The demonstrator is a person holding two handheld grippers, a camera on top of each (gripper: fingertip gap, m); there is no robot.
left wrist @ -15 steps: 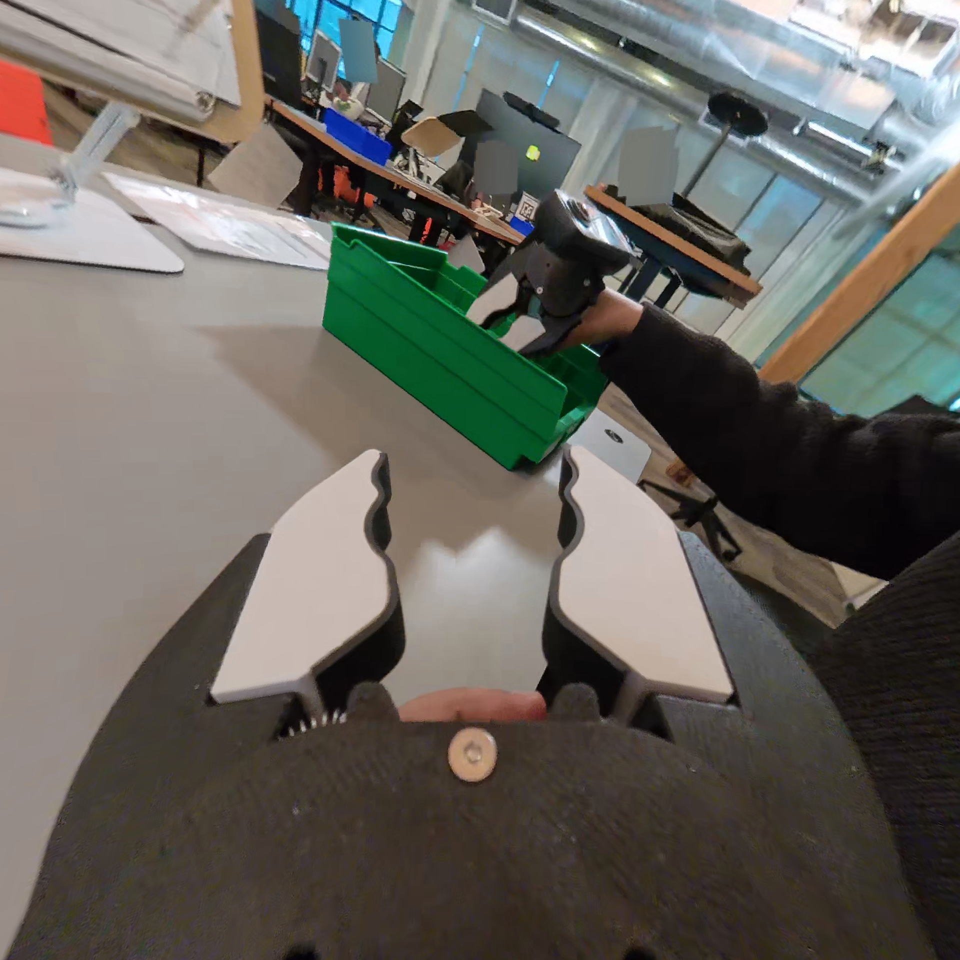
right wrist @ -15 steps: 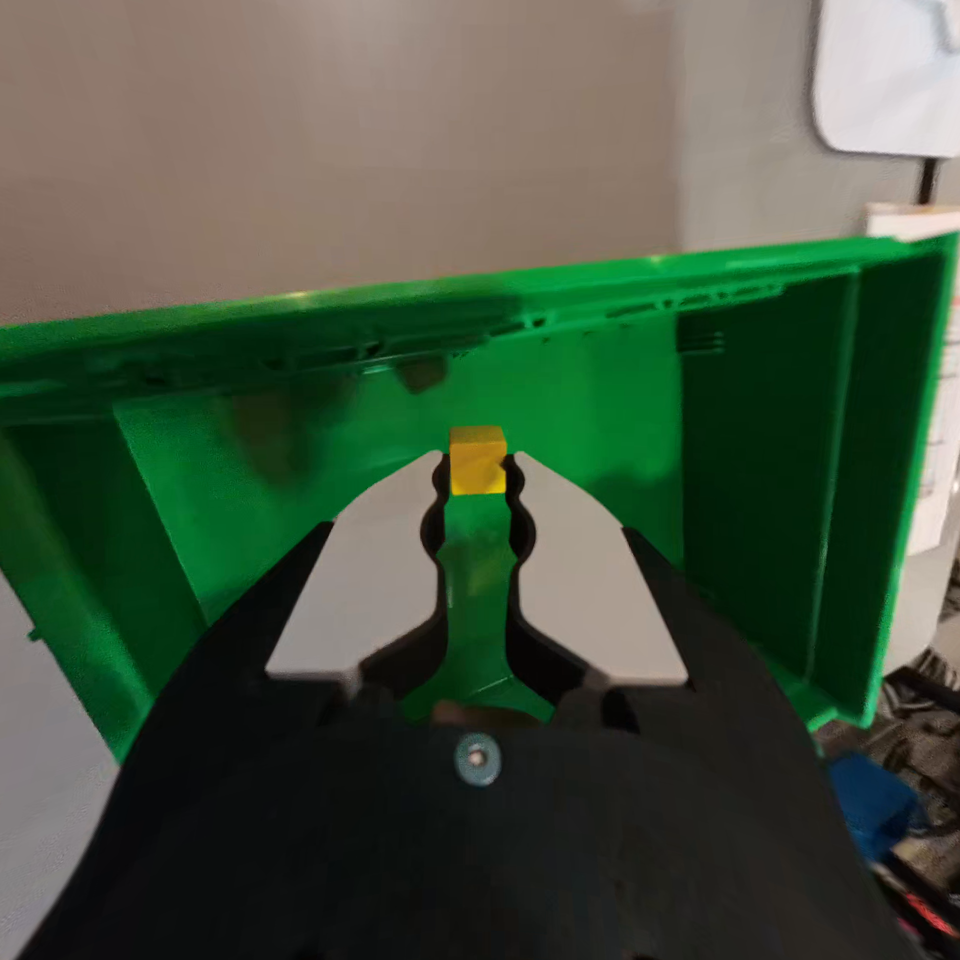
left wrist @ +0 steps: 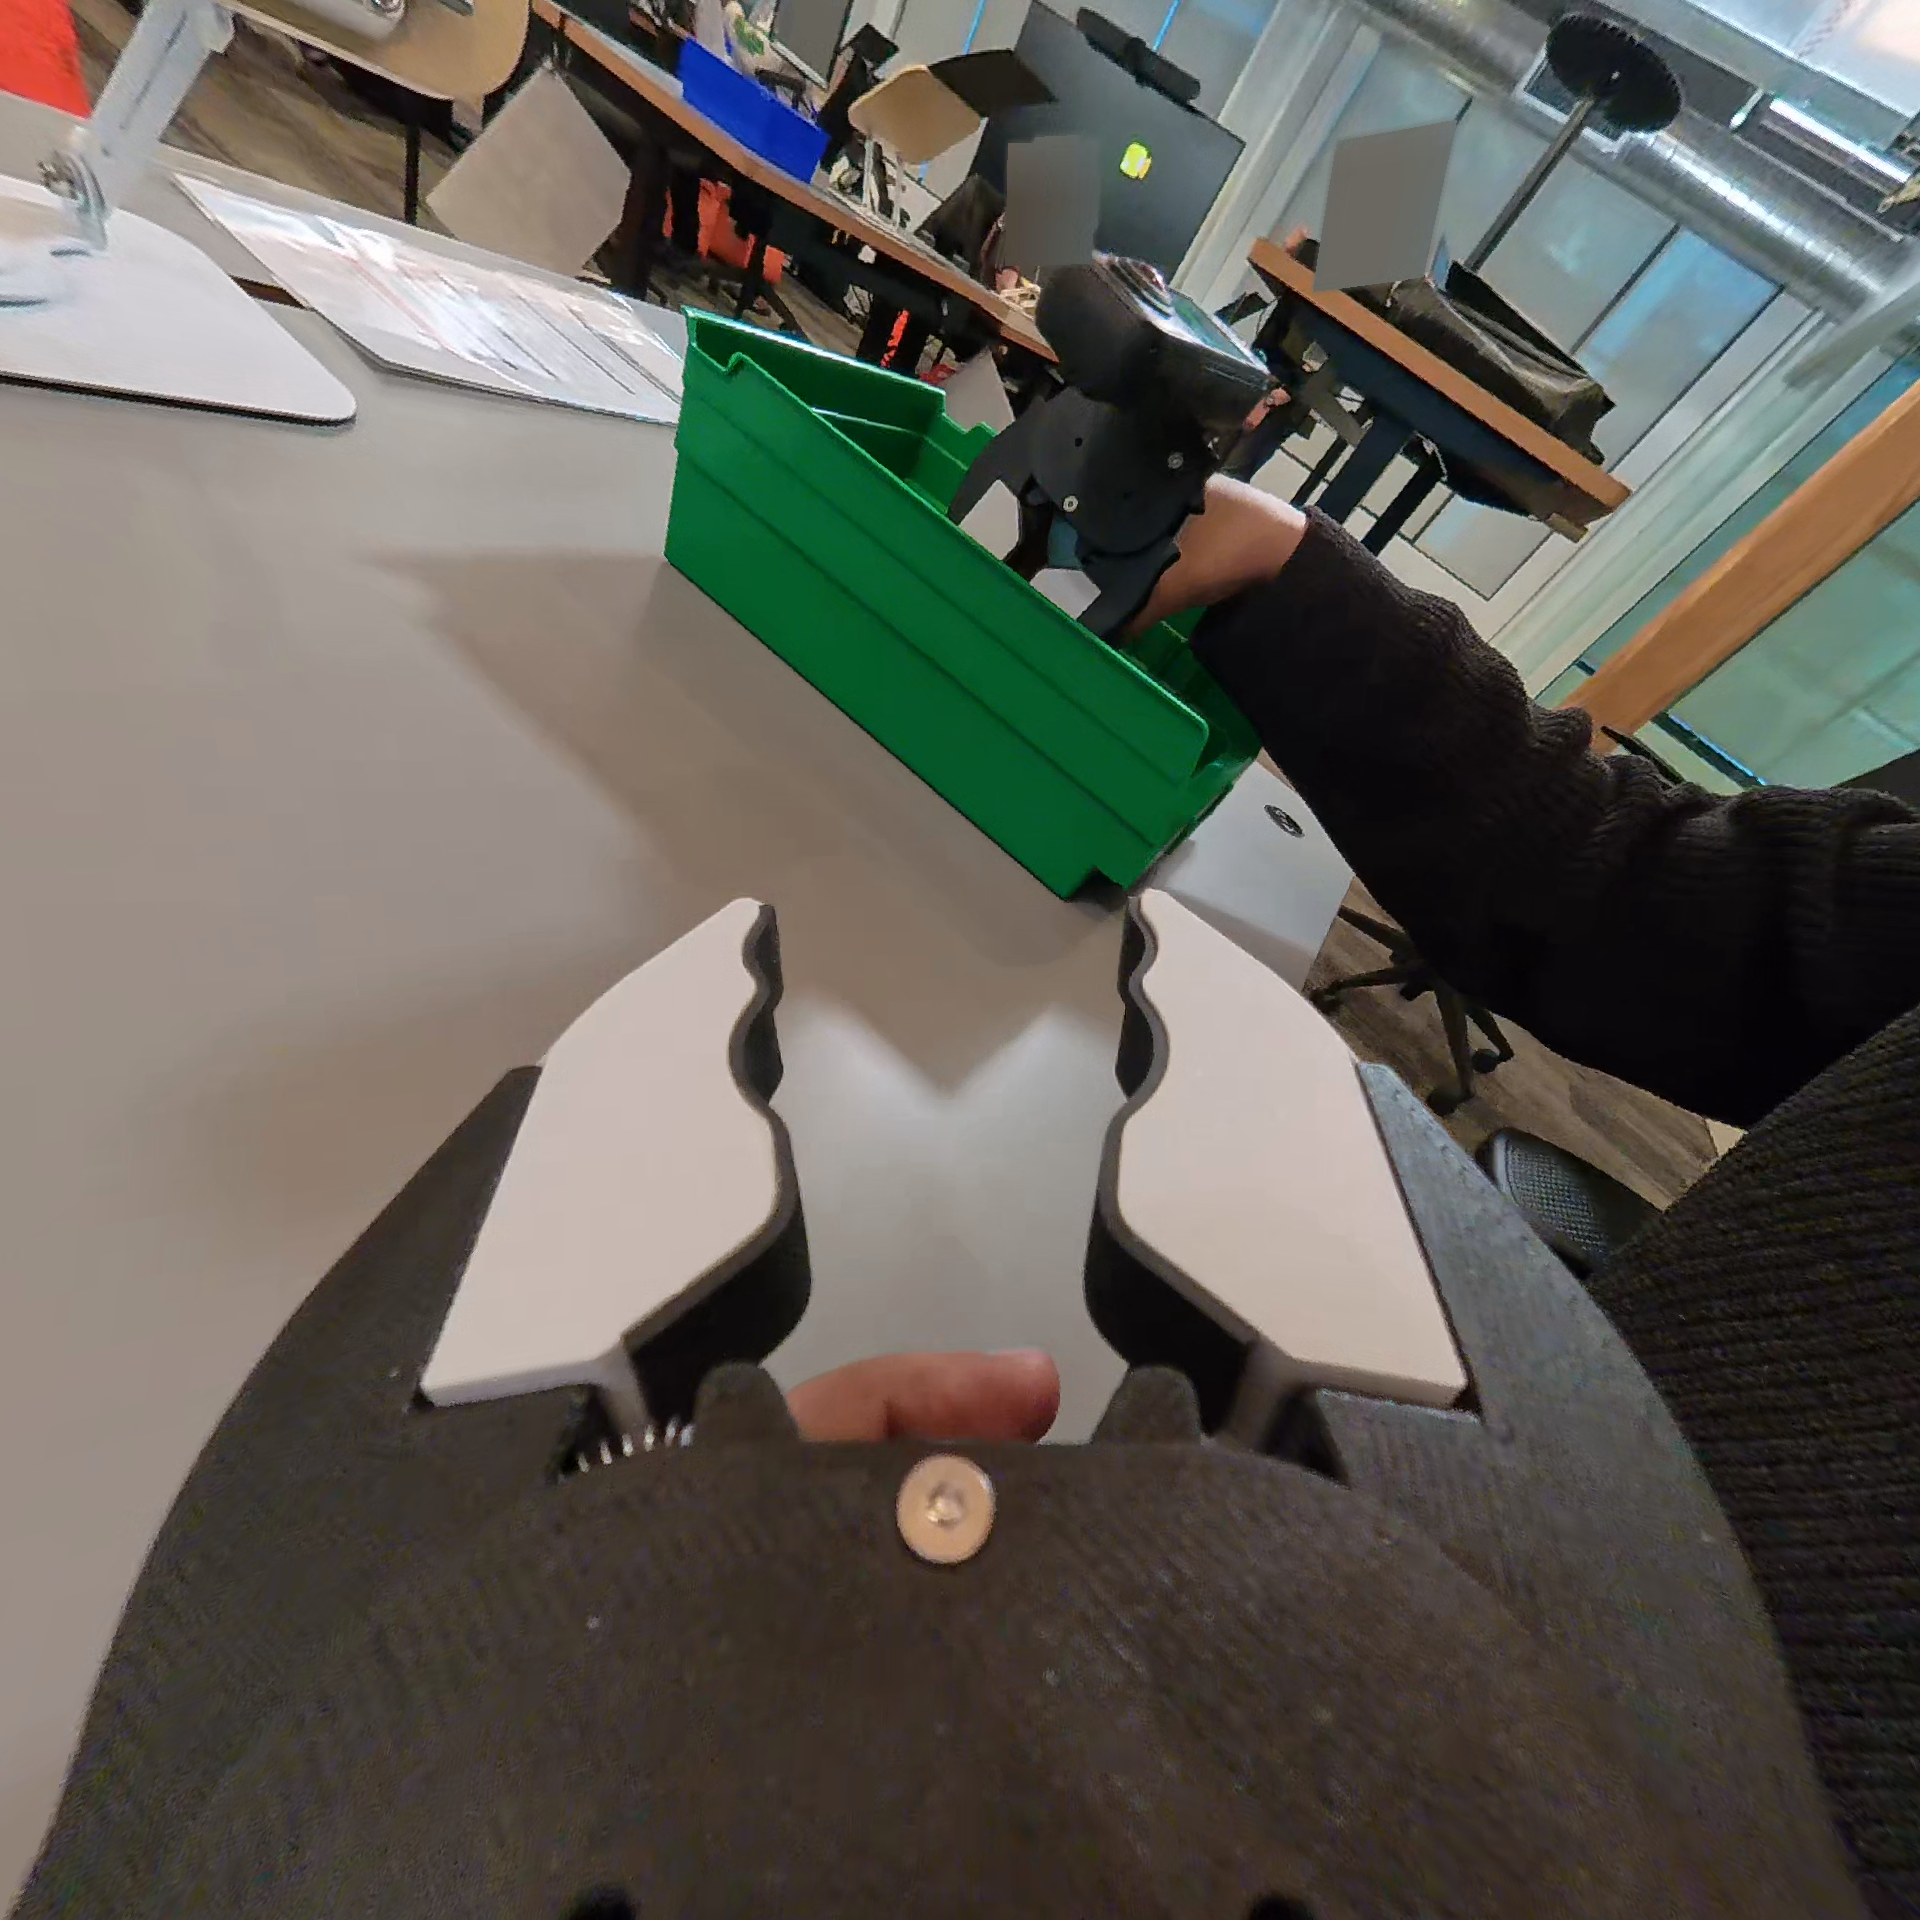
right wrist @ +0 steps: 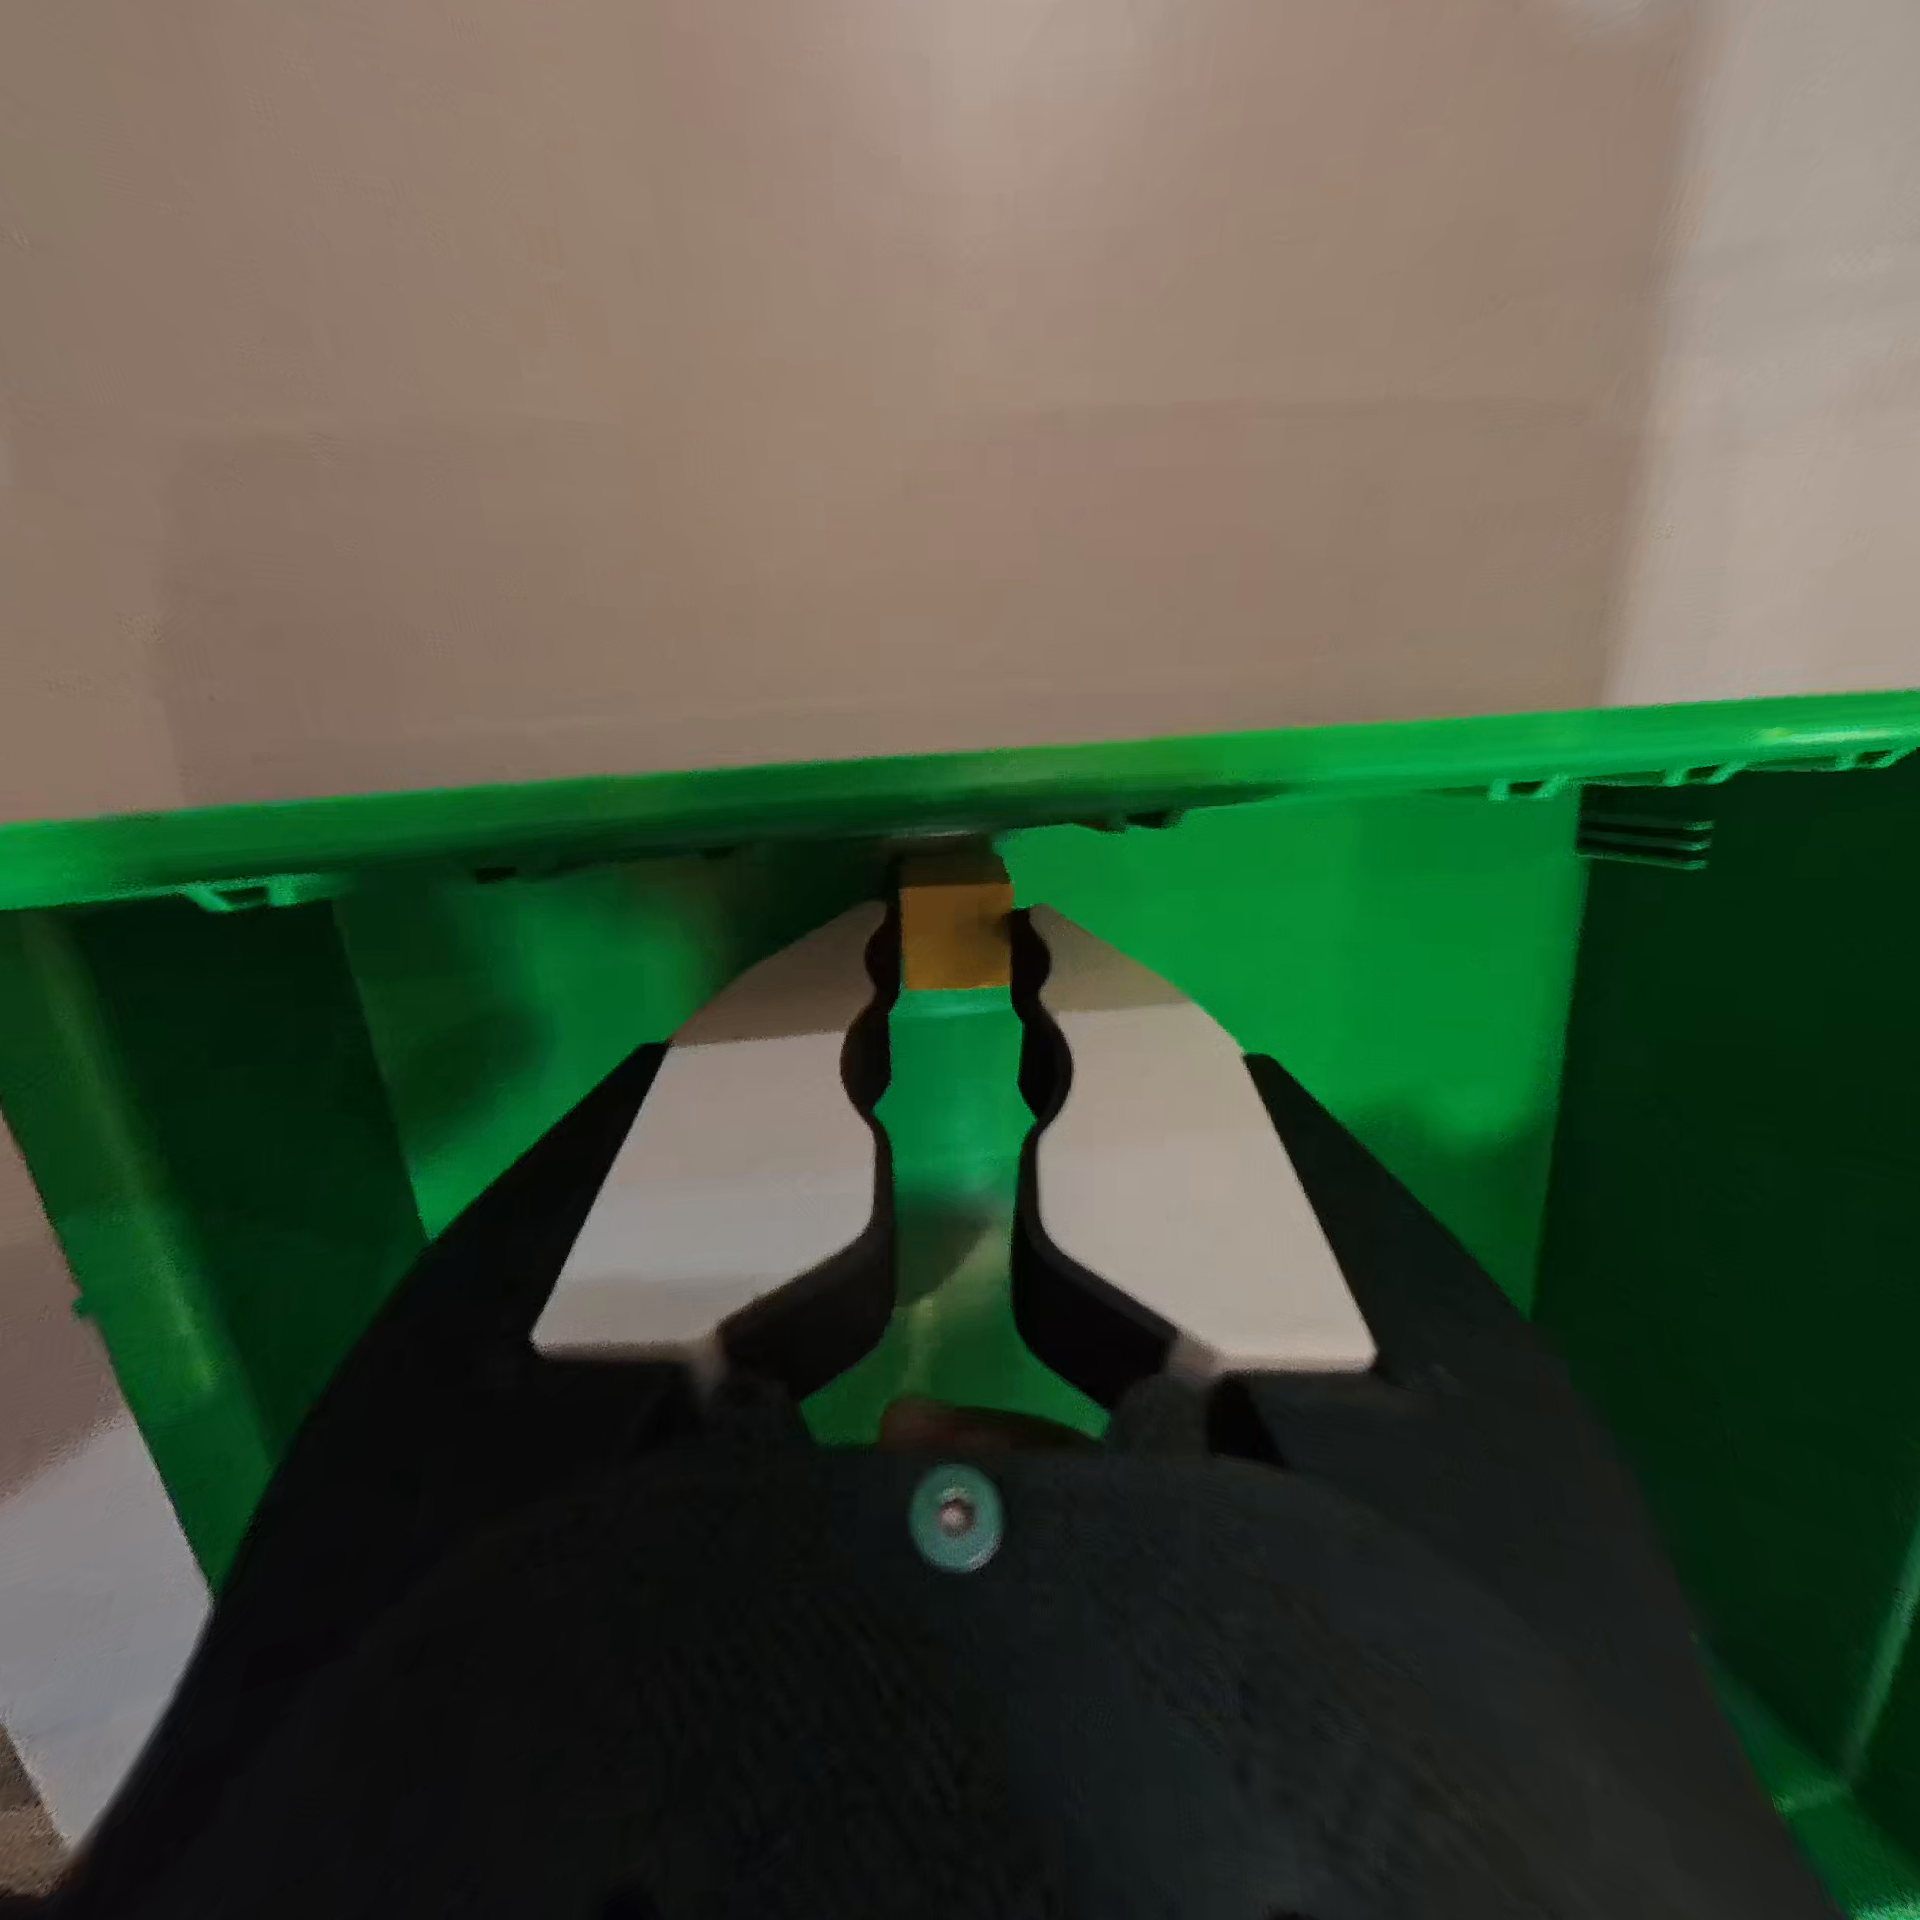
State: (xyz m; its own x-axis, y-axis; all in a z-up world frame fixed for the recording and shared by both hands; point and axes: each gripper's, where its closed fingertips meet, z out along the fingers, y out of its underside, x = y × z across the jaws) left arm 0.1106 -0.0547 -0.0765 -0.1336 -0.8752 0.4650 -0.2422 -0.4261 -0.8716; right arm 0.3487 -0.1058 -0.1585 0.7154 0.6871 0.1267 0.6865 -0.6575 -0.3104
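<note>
Right tongs (right wrist: pixel 954 914) are clamped on a small yellow cube (right wrist: pixel 954 937) at the very tips — the cube sits dead ahead between the two fingers, no clear long axis, roughly equal faces. Cube and tips are inside the green bin (right wrist: pixel 1299 997), close up against its far long wall, just under the rim; whether the cube touches the wall or the bin floor cannot be told, the frame is blurred. In the left wrist view the right tongs (left wrist: pixel 1013 525) reach down into the green bin (left wrist: pixel 914 644) from the near-right side, a hand in a dark knit sleeve (left wrist: pixel 1507 790) behind them. Left tongs (left wrist: pixel 945 997) are apart and hold nothing, hovering low over the bare grey counter (left wrist: pixel 312 831), well apart from the bin, which lies ahead and to the right of them — so the right tongs are by far the nearer to the cube. The bin's long axis runs diagonally away from the left tongs, near corner close to the counter's right edge. Open room: broad counter left of the bin; inside the bin, space to either side of the cube along the wall, and straight up over the rim. A white pad (left wrist: pixel 156 322) and a laminated sheet (left wrist: pixel 468 312) lie far back left, clear of both tongs.
</note>
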